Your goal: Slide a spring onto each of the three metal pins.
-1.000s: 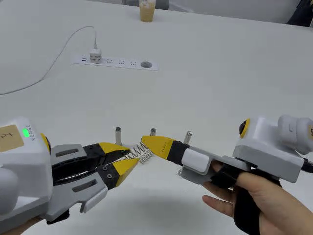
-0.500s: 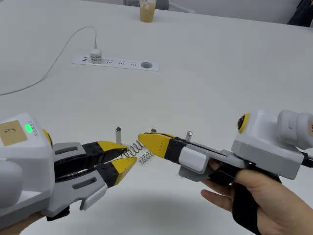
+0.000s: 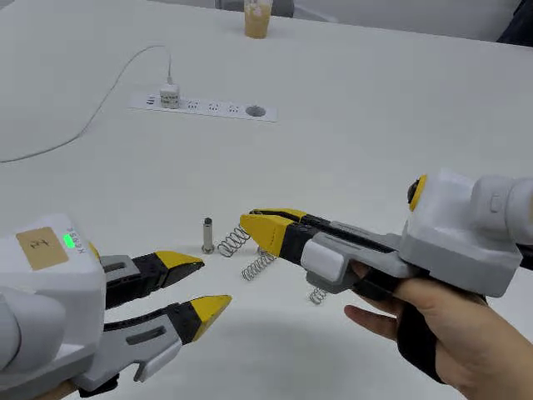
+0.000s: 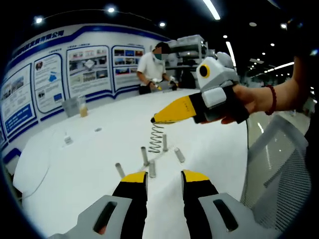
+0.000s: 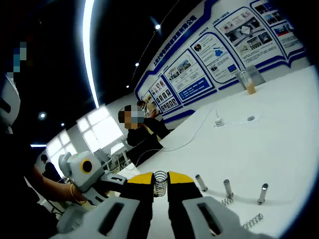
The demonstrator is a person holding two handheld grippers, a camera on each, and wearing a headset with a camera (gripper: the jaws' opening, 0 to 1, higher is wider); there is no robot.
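The held spring [image 5: 160,183] is a short coil of bright wire. It shows end-on as a ring pinched between the yellow tips of the right tongs [image 5: 160,177], which are closed on it. To the right of those tips stand the three metal pins [image 5: 228,188], upright and bare. A loose spring [image 5: 253,220] lies near the rightmost one.

The left tongs [image 3: 206,284] are spread apart and carry nothing, with the held spring ahead of their tips and clear of them. In the left gripper view the same coil hangs lengthwise off the right tongs' point, ahead of the gap in the left pair. The small grey shapes under it are too blurred to sort pins from springs.

In the head view the right tongs cover two pins, leaving a lone pin [image 3: 207,235] just left of their tip. A small spring [image 3: 317,294] lies on the tabletop [image 3: 375,125] beside the hand [image 3: 433,333].
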